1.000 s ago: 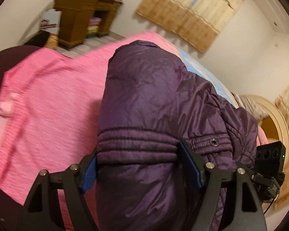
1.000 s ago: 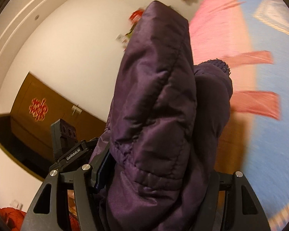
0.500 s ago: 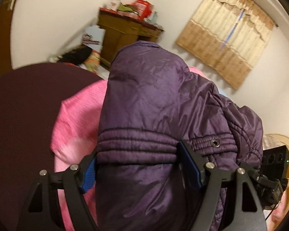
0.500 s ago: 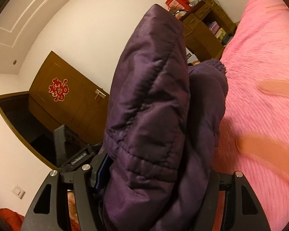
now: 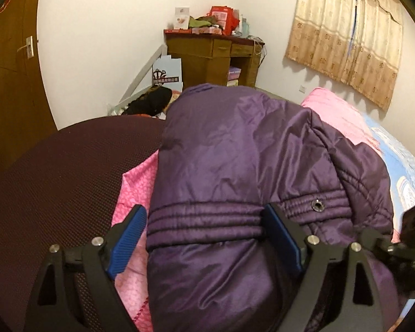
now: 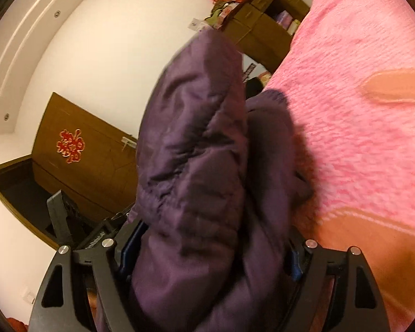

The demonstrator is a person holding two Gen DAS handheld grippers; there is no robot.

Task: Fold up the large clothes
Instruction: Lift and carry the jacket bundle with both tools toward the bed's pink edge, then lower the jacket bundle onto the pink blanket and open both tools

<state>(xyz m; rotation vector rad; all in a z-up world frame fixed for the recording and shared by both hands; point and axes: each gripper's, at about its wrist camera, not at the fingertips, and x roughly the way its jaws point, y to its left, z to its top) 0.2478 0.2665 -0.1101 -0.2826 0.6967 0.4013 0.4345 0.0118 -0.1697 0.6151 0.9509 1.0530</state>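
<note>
A dark purple padded jacket [image 5: 235, 152] fills the left wrist view, its ribbed hem lying between the fingers. My left gripper [image 5: 204, 235] now stands wider than the fabric: the left blue pad [image 5: 127, 240] is clear of the jacket, the right pad [image 5: 282, 238] still touches it. The jacket rests on the pink bedspread [image 5: 132, 193]. In the right wrist view the jacket [image 6: 196, 166] bulges up between the fingers, and my right gripper [image 6: 207, 251] is shut on its thick folded layers above the pink bedspread [image 6: 359, 110].
A dark maroon mesh surface [image 5: 55, 179] lies left of the bed. A wooden desk [image 5: 213, 55] with clutter stands by the far wall, a curtain [image 5: 345, 33] at the right. A brown door [image 6: 91, 160] with a red ornament is at the left.
The left gripper's jaws have opened, with the left pad now off the hem. Both views have swung toward the desk and door side, and the jacket has dropped toward the bed.
</note>
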